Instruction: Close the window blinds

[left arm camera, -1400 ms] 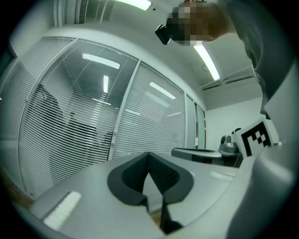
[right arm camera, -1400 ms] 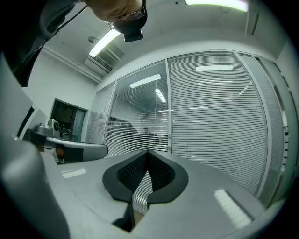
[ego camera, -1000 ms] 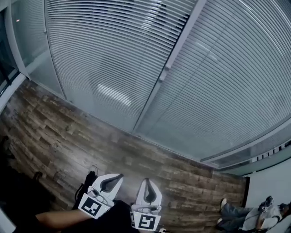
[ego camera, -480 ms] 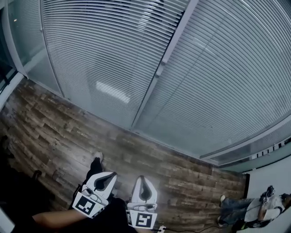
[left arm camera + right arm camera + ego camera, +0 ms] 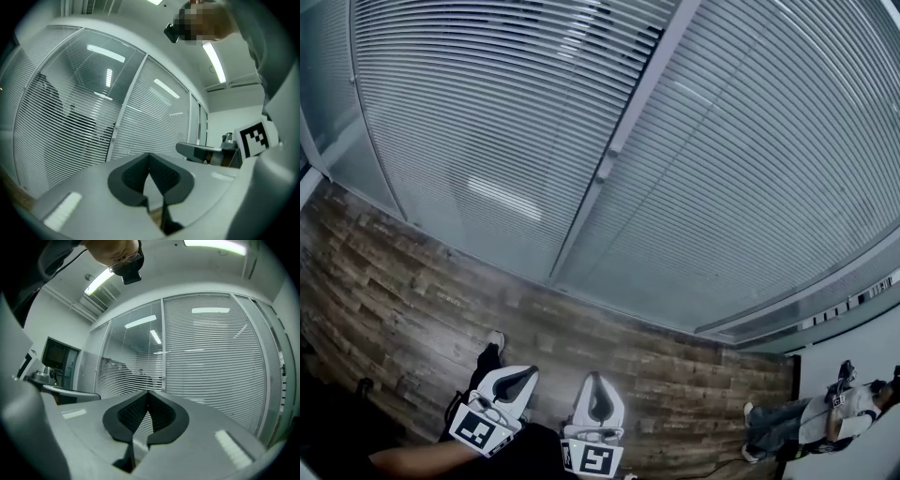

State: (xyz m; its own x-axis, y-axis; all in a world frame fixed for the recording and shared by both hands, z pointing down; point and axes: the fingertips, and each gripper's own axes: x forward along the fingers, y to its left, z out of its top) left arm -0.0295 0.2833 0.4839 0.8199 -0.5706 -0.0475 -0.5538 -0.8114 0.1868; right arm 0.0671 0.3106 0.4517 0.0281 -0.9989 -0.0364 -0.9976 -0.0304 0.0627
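Ahead, white horizontal-slat window blinds (image 5: 750, 169) are seen well apart from the white plastic left gripper (image 5: 526, 373) and right gripper (image 5: 598, 379), both held level over brown wood-plank flooring (image 5: 403, 281), jaws pressed together on nothing.

Floor (image 5: 403, 272): wood-look planks, matt, grainy brown. Blinds (image 5: 487, 112): pale slats, smooth, faint sheen. Left gripper (image 5: 527, 374), right gripper (image 5: 597, 379): matt grey plastic, ribbed black pads (image 5: 133, 413).

Cool, even light from ceiling strips (image 5: 214, 245) (twelve o'clock, right gripper view). Glare streaks the blinds (image 5: 487, 112); fisheye edges bend and darken.
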